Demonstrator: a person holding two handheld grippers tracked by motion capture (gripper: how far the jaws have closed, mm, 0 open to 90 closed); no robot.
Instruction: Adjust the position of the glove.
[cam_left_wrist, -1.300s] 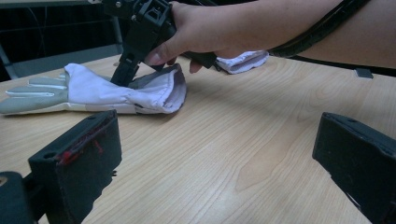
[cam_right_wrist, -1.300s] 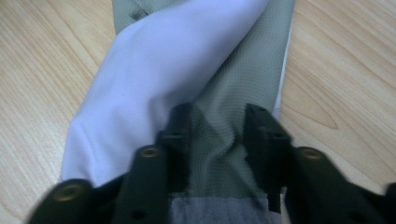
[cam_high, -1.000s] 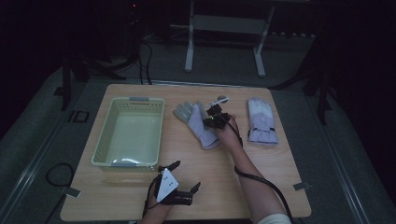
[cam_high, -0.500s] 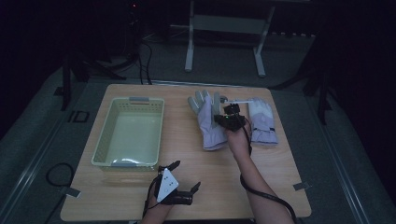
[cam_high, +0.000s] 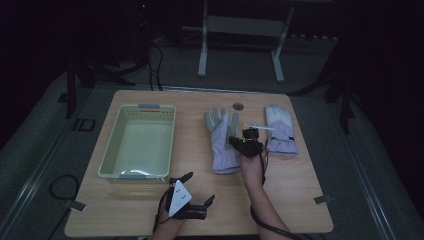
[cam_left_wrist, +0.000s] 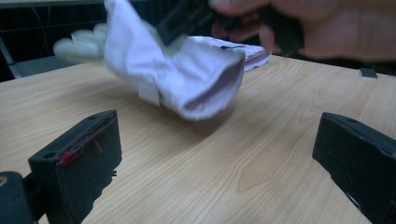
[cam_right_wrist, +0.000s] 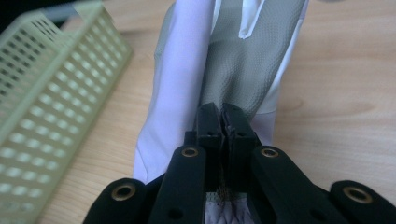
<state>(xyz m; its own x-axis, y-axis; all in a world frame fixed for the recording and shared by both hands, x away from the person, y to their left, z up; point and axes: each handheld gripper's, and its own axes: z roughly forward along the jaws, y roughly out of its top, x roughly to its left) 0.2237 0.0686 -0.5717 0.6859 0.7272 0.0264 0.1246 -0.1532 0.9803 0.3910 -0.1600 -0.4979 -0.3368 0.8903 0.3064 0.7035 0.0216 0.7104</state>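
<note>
Glove in hand: pale lilac work glove (cam_high: 223, 142) with grey textured palm, lying on the surface (cam_high: 310, 175) between the basket (cam_high: 111, 155) and a second glove (cam_high: 280, 129), its cuff end raised off the wood in the left gripper view
Second glove: flat on the surface, just right of the first, well apart from the basket
Right hand-held gripper (cam_right_wrist: 223, 122): jaws pressed together on a fold of the glove near the cuff, fabric pinched between them
Left hand-held gripper (cam_high: 195, 192): jaws spread wide and holding nothing, low at the near edge of the surface, below the basket
Basket: pale green, perforated walls, nothing visible inside
Stiffness: judged soft and limp; the body sags and folds below the pinch
Weight: judged light; a single pinch lifts the cuff
Surface grip: the grey palm looks dimpled and likely less slippery than the smooth lilac cloth
Fragility: judged robust, no harm from a firm squeeze
Where to hold: cuff hem or a doubled fold, since one thin layer may slip free; the fingers will trail and could catch on the basket rim
</note>
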